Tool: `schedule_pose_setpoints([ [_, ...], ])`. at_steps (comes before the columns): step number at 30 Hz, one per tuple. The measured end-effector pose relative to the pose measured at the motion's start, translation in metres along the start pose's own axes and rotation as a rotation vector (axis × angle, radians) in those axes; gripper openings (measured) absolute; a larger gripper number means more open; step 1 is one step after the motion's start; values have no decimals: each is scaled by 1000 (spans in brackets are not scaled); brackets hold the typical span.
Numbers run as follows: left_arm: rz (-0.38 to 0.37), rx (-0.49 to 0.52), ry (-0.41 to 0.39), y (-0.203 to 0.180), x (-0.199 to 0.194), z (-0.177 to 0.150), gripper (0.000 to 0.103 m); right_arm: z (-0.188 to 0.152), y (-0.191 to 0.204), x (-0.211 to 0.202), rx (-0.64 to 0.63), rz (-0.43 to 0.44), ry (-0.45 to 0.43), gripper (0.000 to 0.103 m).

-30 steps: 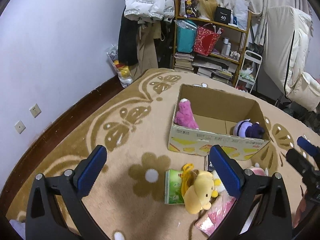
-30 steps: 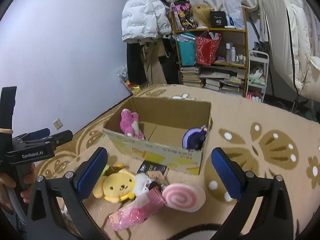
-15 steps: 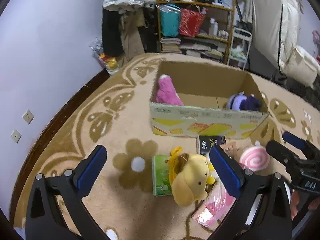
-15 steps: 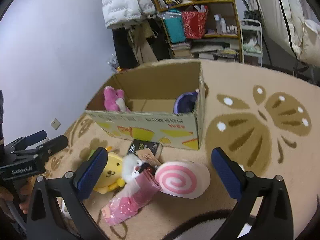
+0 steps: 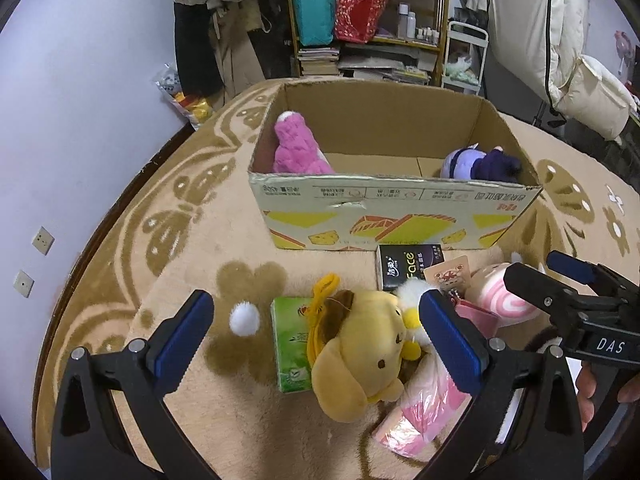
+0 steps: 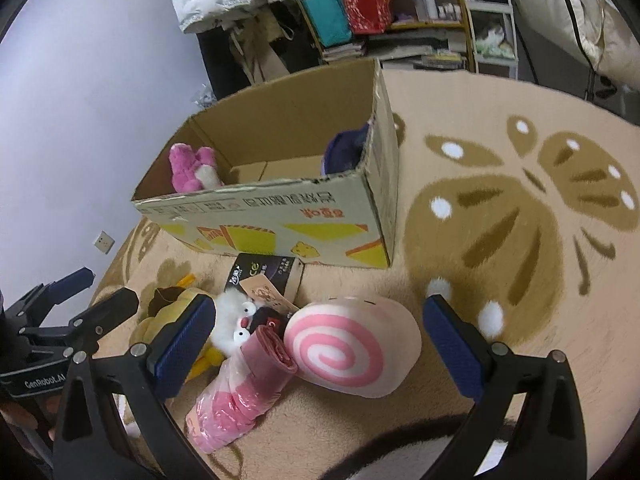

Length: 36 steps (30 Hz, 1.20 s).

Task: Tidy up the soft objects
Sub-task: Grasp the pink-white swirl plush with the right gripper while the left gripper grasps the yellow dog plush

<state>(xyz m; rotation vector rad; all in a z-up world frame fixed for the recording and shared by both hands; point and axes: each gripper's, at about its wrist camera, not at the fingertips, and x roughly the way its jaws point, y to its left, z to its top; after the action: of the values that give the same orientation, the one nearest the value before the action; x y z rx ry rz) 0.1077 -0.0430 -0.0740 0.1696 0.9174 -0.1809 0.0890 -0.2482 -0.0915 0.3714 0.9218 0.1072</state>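
Fuzzy yellow plush dog (image 5: 360,356), rounded

Patterned rug (image 5: 192,208) under cardboard box (image 5: 384,216), plush toys (image 5: 360,356).

Two plush toys in box (image 5: 392,208): pink (image 5: 298,146), purple (image 5: 478,164). On rug: yellow dog plush (image 5: 360,356), swirl cushion (image 6: 352,350), two tissue packs (image 5: 292,344) (image 5: 410,266).

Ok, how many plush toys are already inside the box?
2. A pink plush leans in the box's left end; a purple plush lies in the right corner. The near wall hides some of the floor, so another could be there.
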Motion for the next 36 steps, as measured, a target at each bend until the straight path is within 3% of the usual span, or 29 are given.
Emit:
schedule_pose_setpoints([
  [12, -5, 42, 62, -13, 20, -6, 101, -1, -10, 23, 51, 28, 63, 103],
  [36, 18, 136, 120, -35, 40, -15, 101, -1, -17, 35, 68, -8, 109, 103],
])
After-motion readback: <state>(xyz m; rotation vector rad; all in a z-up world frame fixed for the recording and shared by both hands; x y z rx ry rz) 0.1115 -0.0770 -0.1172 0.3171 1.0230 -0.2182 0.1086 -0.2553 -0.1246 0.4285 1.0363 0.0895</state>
